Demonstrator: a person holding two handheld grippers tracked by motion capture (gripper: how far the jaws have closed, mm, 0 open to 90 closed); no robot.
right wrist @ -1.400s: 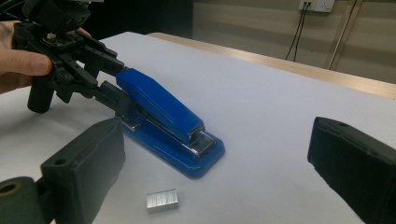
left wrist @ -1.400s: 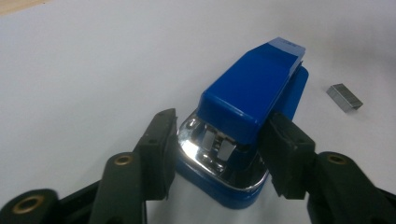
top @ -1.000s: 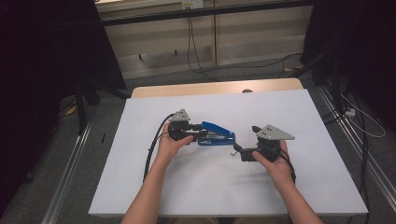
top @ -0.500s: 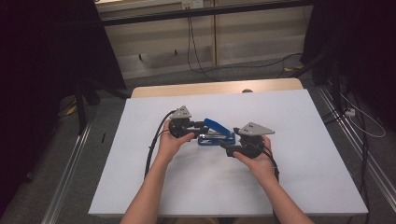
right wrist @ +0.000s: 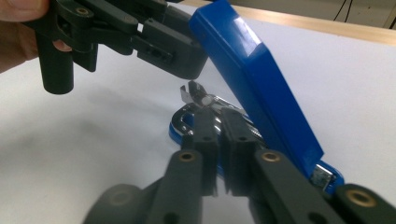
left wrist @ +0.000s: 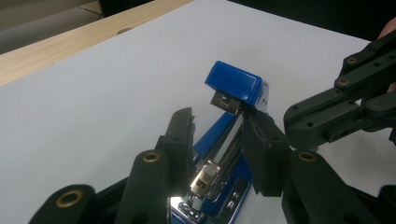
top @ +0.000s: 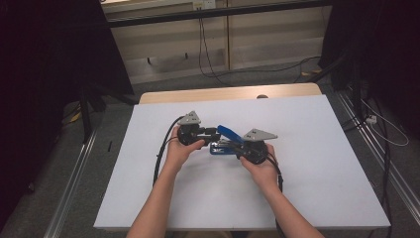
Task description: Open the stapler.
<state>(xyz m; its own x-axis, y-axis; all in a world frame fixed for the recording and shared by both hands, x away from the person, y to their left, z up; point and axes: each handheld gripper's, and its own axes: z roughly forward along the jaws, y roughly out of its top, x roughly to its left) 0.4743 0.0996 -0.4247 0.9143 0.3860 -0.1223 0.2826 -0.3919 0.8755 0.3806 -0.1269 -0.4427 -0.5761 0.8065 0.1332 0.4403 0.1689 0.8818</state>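
From the high view, both forearms come in from the bottom and meet mid-table, hands nearly touching, with a blue stapler lying between the left tongs and the right tongs.

Left gripper view: the left tongs sit partway closed around the stapler's open body, lid flipped up just past the tips. The other tongs poke in from the right.

Right gripper view: the right tongs have just been closing and now sit pinched nearly together on the stapler's metal magazine rail, with the blue lid tilted up just right of them.
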